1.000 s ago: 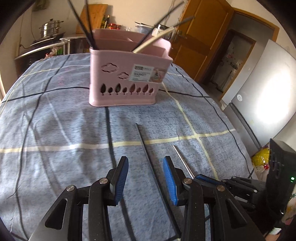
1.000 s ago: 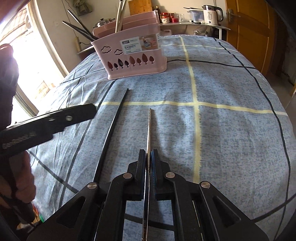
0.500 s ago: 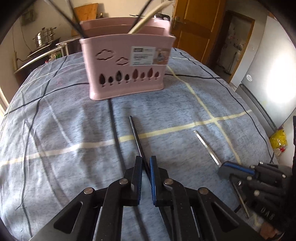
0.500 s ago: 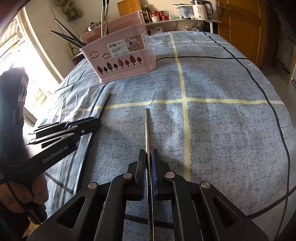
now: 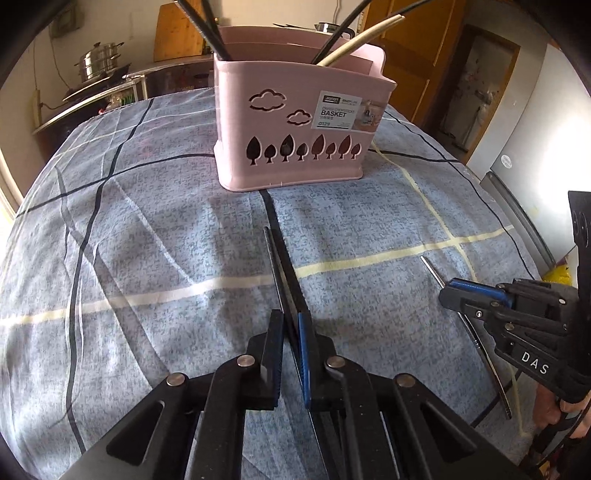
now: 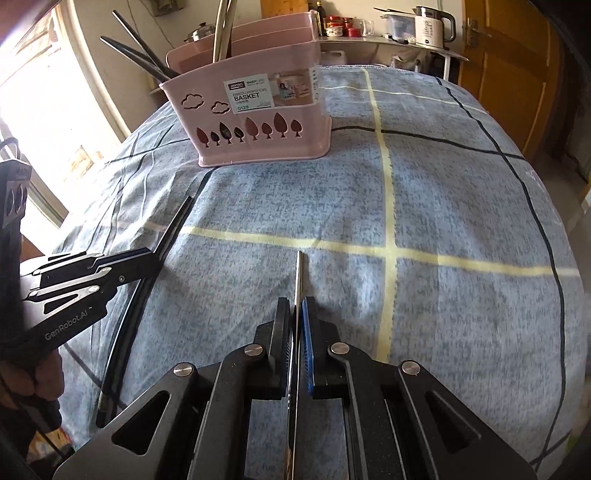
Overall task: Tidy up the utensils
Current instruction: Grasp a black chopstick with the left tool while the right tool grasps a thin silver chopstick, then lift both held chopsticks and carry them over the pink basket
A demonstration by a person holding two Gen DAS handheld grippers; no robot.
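Note:
A pink utensil basket [image 5: 295, 136] stands on the blue checked tablecloth [image 5: 147, 240] and holds several black chopsticks and a pale utensil; it also shows in the right wrist view [image 6: 255, 110]. My left gripper [image 5: 291, 325] is shut on a black chopstick [image 5: 275, 258] that points at the basket. My right gripper [image 6: 298, 314] is shut on a metal chopstick [image 6: 300, 273]. The right gripper shows at the right of the left wrist view [image 5: 476, 291], the left gripper at the left of the right wrist view [image 6: 147, 254].
A steel pot [image 5: 98, 64] sits on a counter behind the table. A kettle [image 6: 430, 24] and jars stand on a far shelf. Wooden doors [image 6: 509, 66] are at the right. The tablecloth falls away at the table's edges.
The left gripper closed on the black chopstick and lifted its tip toward the basket. The right gripper, holding the metal chopstick, moved closer to the basket.

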